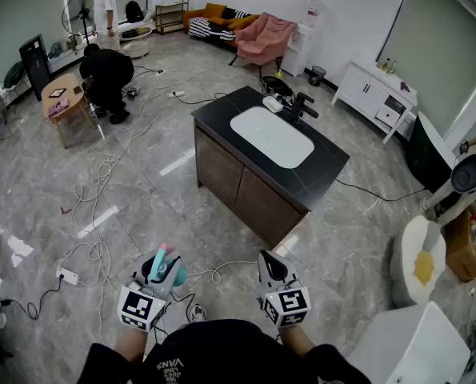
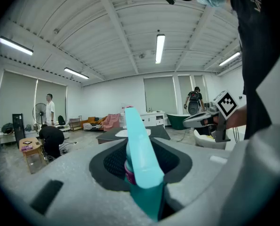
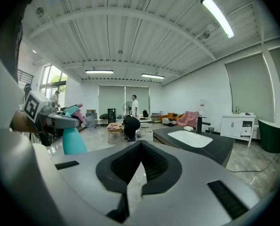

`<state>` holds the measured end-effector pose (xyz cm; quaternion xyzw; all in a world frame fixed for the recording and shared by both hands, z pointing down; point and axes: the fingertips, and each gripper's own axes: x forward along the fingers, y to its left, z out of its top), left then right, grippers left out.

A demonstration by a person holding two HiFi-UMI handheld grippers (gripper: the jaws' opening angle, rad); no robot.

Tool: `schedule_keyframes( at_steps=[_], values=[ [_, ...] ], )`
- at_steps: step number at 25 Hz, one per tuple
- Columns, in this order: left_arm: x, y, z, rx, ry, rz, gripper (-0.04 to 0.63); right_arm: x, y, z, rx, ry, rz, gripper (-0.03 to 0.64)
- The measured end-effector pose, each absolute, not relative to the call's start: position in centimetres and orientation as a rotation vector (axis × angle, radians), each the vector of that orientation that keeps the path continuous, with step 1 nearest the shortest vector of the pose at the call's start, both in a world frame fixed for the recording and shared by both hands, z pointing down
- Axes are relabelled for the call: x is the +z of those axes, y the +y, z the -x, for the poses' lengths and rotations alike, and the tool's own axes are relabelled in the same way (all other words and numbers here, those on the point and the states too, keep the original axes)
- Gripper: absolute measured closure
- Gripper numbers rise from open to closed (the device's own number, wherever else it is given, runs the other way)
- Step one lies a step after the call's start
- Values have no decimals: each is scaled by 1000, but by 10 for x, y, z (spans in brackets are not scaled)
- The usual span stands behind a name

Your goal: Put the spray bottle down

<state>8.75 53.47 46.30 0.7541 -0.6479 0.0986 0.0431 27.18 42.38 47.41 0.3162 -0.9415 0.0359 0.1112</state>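
Note:
A teal spray bottle (image 1: 174,275) with a pink trigger is clamped in my left gripper (image 1: 162,267), which is shut on its neck. In the left gripper view the bottle's head (image 2: 140,159) fills the space between the jaws and points forward. My right gripper (image 1: 272,267) is held beside it at about the same height, shut, with nothing in it (image 3: 140,145). The right gripper view shows the bottle (image 3: 74,141) and the left gripper (image 3: 60,121) off to the left. Both are held above the marble floor, short of the black counter (image 1: 327,172) with a white basin.
Cables (image 1: 102,206) and a power strip (image 1: 67,276) lie on the floor to the left. A crouching person (image 1: 106,74) and a small wooden table (image 1: 62,94) are far left. A white tub (image 1: 418,266) and a white cabinet (image 1: 378,94) stand on the right.

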Motion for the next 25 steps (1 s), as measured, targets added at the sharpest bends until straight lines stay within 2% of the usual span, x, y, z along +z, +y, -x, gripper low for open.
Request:
schedule_keyframes(
  at_steps=[25],
  values=[
    [483, 470, -3, 278, -1891, -2394, 460, 496, 373, -202, 209, -2734, -1022, 615]
  ],
)
